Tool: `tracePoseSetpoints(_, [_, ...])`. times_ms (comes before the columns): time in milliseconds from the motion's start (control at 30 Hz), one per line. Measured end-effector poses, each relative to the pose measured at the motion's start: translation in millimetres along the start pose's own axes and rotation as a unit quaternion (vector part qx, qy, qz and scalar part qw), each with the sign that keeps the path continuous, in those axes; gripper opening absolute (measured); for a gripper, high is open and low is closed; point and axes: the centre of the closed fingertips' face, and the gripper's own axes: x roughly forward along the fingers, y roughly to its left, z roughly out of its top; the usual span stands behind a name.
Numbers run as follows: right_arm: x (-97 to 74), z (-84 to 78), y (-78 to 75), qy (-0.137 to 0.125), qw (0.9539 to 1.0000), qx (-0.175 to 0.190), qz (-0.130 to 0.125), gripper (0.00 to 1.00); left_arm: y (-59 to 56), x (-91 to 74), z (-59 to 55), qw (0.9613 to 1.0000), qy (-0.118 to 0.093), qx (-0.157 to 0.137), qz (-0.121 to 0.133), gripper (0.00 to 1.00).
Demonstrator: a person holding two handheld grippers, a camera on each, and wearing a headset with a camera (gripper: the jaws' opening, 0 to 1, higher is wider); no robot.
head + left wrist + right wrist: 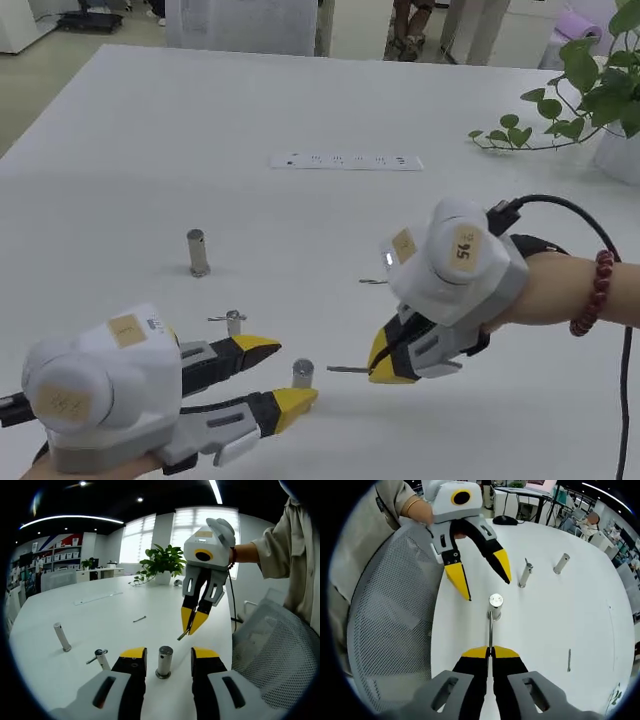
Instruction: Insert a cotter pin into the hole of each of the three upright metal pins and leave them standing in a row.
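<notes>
Right gripper (378, 371) is pinching a thin grey cotter pin (491, 630), which is pointing at the nearest upright pin (495, 605), a short silvery cylinder on the white table (300, 210). Left gripper (487, 589) is gaping open, its jaws flanking that pin. The middle pin (234, 322) is carrying a cotter; the far pin (198, 252) is standing bare.

My head camera looks down across the desk (300, 110) from its near side. Both gripper views sit low, close, facing each other over one metal pin (302, 374).
</notes>
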Motion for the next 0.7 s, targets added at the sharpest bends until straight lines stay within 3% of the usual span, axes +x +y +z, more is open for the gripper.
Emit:
tracePoseSetpoints(333, [7.2, -0.7, -3.7, 0.004, 1.0000, 0.002, 0.002, 0.03, 7.7, 9.4, -13.6, 0.9998, 0.013, 0.015, -0.008, 0.32])
tracePoseSetpoints(700, [12.2, -0.4, -4.1, 0.010, 0.9999, 0.005, 0.006, 0.03, 5.7, 18.9, -24.6, 0.9993, 0.018, 0.021, -0.027, 0.28])
